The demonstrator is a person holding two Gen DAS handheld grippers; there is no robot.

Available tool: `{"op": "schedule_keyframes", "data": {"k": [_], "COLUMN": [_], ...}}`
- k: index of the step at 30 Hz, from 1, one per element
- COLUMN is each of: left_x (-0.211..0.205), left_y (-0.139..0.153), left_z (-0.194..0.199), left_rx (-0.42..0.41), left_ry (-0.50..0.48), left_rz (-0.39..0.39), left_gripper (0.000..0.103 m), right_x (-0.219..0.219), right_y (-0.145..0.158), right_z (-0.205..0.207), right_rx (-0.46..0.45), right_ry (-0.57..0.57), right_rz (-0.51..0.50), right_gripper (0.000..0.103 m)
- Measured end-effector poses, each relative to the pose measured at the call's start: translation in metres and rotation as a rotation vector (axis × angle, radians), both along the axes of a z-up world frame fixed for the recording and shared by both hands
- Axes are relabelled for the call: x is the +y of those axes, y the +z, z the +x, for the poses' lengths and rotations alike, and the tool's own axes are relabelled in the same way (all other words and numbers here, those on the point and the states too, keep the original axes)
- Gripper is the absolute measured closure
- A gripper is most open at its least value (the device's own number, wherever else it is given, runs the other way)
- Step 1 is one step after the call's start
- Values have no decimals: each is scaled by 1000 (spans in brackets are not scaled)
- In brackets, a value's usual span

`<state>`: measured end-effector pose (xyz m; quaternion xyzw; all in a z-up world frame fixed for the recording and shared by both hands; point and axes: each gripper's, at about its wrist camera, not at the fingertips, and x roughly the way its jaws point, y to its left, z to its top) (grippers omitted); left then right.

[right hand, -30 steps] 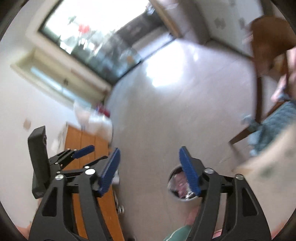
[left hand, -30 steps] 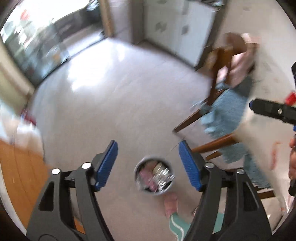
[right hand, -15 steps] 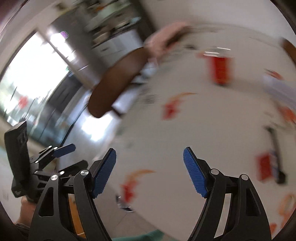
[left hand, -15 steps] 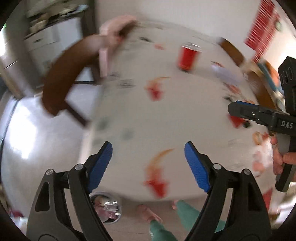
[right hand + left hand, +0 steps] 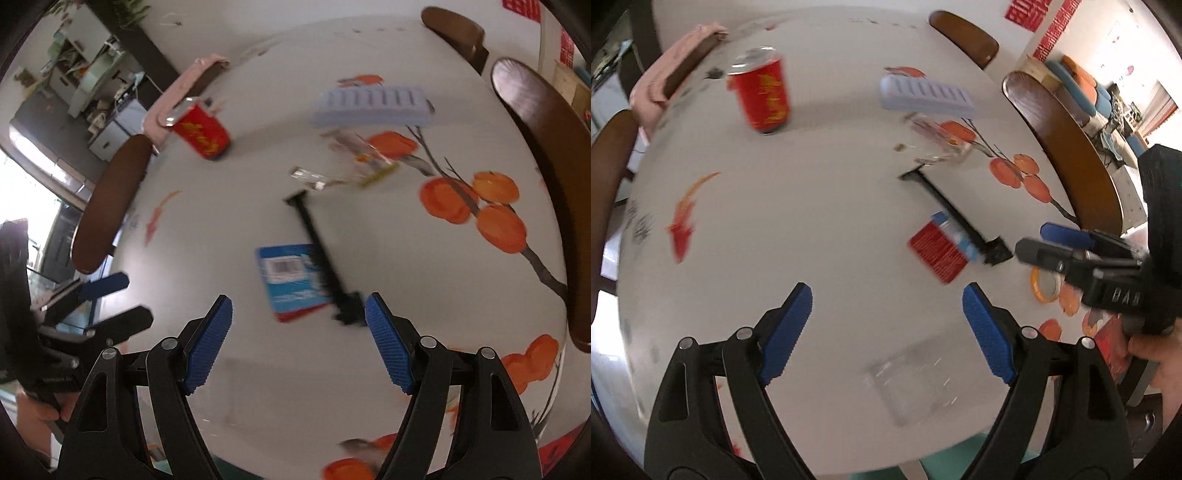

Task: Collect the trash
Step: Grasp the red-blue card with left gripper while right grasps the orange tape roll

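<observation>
Over the table: both grippers are held above a round white table (image 5: pixel 820 192) printed with orange fruit on dark branches and red fish.
Left gripper (image 5: pixel 886 328): its blue-padded jaws are spread wide and have just been opening; nothing is held between them, only bare tabletop and a blurred clear plastic wrapper (image 5: pixel 916 380) lying flat on the near part of the table.
Right gripper (image 5: pixel 297 339): its blue-padded jaws are spread wide and empty; a flat blue and red packet (image 5: pixel 290 280) is seen beyond the gap, lying on the table.
Packet, left view: the same packet (image 5: pixel 940 247) is seen right of centre, red face showing, well apart from the left jaws.
Black tool: a long thin black handled object (image 5: pixel 319 254) lies across the packet's right edge, touching it.
Red can: a red drink can with yellow lettering (image 5: pixel 762 96) stands upright on the far left part of the table.
Lilac tray: a ribbed pale lilac plastic tray (image 5: pixel 925 98) lies at the far side.
Crumpled wrapper: a transparent crumpled wrapper (image 5: pixel 354 151) lies between the tray and the black tool.
Orange lid: a small orange-rimmed round lid (image 5: pixel 1047 286) lies by the right gripper's fingers.
Chairs: dark brown wooden chairs (image 5: pixel 1067 147) stand around the table; a pink cloth (image 5: pixel 181 86) is draped over one.
Hand: a person's hand (image 5: pixel 1160 365) is seen at the right gripper's handle.
</observation>
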<state>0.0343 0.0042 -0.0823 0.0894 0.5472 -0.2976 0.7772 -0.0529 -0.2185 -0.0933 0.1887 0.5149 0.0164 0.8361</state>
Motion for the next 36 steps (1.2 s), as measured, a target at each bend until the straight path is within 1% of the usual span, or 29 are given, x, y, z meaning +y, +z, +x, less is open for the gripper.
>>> {"op": "schedule_keyframes", "data": {"k": [3,5,8,11,17,20,22,24,25,26,27,31,33,34,35,36], "left_x": [-23,-39,-58,-72,-93,-100,-103,-106,-106,-105,-104,-96,-94,-94,-94,-94], "left_y": [-6,-11,-20,-29,-44,-51,-54,-60,-62,-65,-68,-75,-74,-74,-72,-71], "left_z": [3,6,8,9,15,18,19,19,18,17,16,17,19,20,20,21], "left_rx": [19,35,58,86,99,107,103,104,113,120,126,162,171,173,174,176], "left_ry": [-7,-8,-10,-20,-80,-107,-127,-158,-166,-179,-189,-197,-203,-205,-209,-214], "left_rz": [13,15,26,37,79,91,100,113,122,124,125,96,77,70,60,54], "left_gripper": [22,22,22,22,22,22,26,43,49,60,67,70,75,77,81,84], "right_x": [-25,-38,-60,-79,-87,-83,-78,-71,-67,-62,-59,-47,-43,-42,-42,-43], "right_y": [-7,-6,-6,-13,-27,-31,-34,-38,-40,-41,-42,-49,-52,-53,-53,-53], "right_z": [-4,-9,-20,-38,-75,-84,-87,-85,-83,-82,-80,-75,-75,-75,-76,-75], "right_rx": [22,24,35,64,93,94,94,105,110,114,117,140,145,138,138,142], "right_ry": [-8,-20,-41,-77,-168,-200,-220,-228,-226,-222,-219,-223,-230,-240,-249,-255], "right_rz": [16,30,29,33,55,37,27,12,-3,-24,-33,-98,-125,-133,-142,-155], "right_gripper": [32,32,32,32,32,32,32,32,32,32,32,31,31,33,34,41]}}
